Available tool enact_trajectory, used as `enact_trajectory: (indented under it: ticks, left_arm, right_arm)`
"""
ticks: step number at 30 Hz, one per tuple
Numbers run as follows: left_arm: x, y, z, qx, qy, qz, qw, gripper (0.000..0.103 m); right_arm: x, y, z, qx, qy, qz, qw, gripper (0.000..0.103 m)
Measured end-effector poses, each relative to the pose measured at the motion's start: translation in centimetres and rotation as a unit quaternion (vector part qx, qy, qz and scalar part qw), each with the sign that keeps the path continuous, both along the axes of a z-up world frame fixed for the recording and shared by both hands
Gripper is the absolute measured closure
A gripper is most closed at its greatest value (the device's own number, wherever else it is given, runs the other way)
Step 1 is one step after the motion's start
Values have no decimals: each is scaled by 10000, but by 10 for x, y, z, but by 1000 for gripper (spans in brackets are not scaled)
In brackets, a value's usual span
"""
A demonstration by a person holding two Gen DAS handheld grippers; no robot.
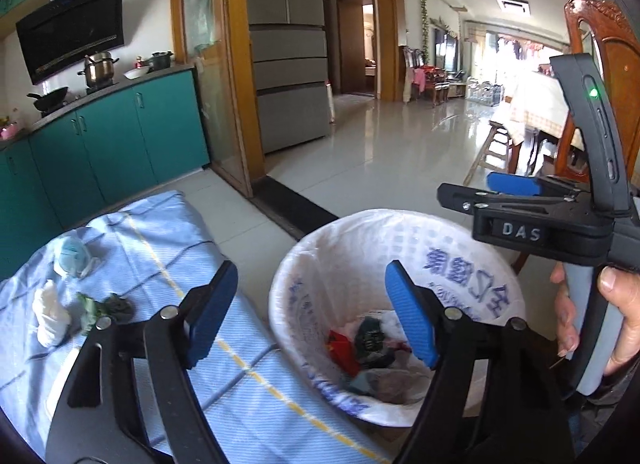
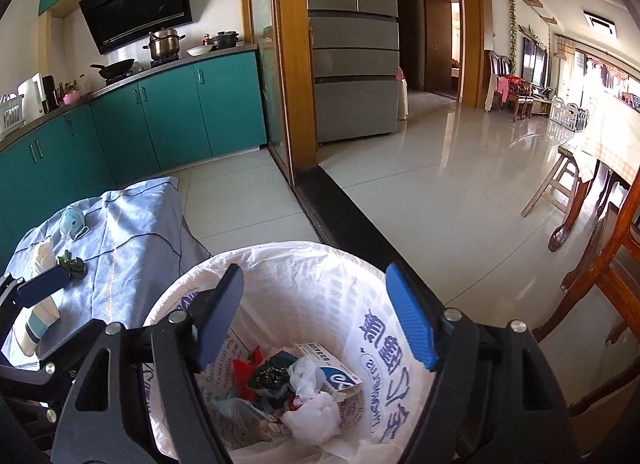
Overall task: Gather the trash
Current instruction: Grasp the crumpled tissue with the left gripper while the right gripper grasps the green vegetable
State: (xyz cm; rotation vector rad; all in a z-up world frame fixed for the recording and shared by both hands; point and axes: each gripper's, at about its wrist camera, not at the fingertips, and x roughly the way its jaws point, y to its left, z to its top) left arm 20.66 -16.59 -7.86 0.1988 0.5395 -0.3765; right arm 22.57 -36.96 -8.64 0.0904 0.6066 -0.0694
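A bin lined with a white printed bag [image 1: 472, 264] [image 2: 320, 264] stands beside a table draped in a light blue cloth [image 1: 168, 232] [image 2: 132, 223]. Inside lie a red scrap [image 2: 242, 374], a dark wrapper [image 1: 370, 338], a medicine box [image 2: 336, 368] and a crumpled white bag [image 2: 316, 412]. On the cloth lie a blue face mask [image 1: 72, 256] [image 2: 72, 219], white tissue [image 1: 48, 312] [image 2: 42, 254] and a dark green wrapper [image 1: 108, 306] [image 2: 74, 264]. My left gripper [image 1: 316, 312] is open and empty over the gap between table and bin. My right gripper [image 2: 320, 316] is open and empty above the bin; it also shows in the left wrist view [image 1: 512, 183].
Teal kitchen cabinets [image 1: 108, 135] [image 2: 160, 115] with pots stand behind the table. A fridge [image 1: 288, 47] and a door frame [image 2: 286, 63] lie beyond. A wooden chair [image 2: 600, 264] and a dining table with a stool [image 1: 496, 143] stand at the right.
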Motion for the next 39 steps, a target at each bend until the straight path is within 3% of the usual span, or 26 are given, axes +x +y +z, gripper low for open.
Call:
enact_trajectory:
  ticks: [3,7,12,14,17,21,26,28,30,33,35,37,38,39]
  left_arm:
    - [6,25,8,306,-266,621,9972,26]
    - [30,100,24,126,-190,1620,9865,23]
    - [86,186,13,195,467,2467,9678,23]
    - [98,209,1,115,749,2614,9622,23]
    - [112,239,-27,-258,1524,2581,9537,23]
    - [116,253,-49,12,1804,2682,9463,38]
    - [110,267,-57,107,1822,2617,9477,52]
    - [105,272,-50,18,1754,2578,9501,71]
    - [100,279,-45,19,1695,2592,9508,72]
    - [94,291,-41,-38,1669,2701,9483,72]
    - [88,297,-37,-76,1644,2753,9472,72]
    - [86,306,-37,-84,1608,2775,9471,72]
    - [84,307,-36,-94,1593,2789,9470,72]
    - [81,309,-33,-125,1572,2799,9470,72]
  right_arm:
    - [7,10,0,237,25,124,9996,23]
    - [23,44,-1,730,206,696,9947,21]
    - [36,117,-3,798,391,1472,9851,16]
    - [46,149,-5,784,478,1739,9805,16]
    - [63,181,-7,945,598,2071,9719,16]
    - [98,238,-12,623,790,2579,9609,16]
    - [130,290,-32,239,1128,3139,9424,16]
    - [132,296,-39,352,1205,3260,9370,16]
    - [134,302,-45,524,1347,3413,9288,19]
    - [130,311,-51,391,1473,3520,9235,31]
    - [129,319,-58,210,1600,3574,9199,48]
    - [124,323,-57,-22,1486,3558,9227,54]
    - [121,325,-56,-127,1448,3535,9241,65]
    - [120,326,-57,-170,1423,3510,9253,68]
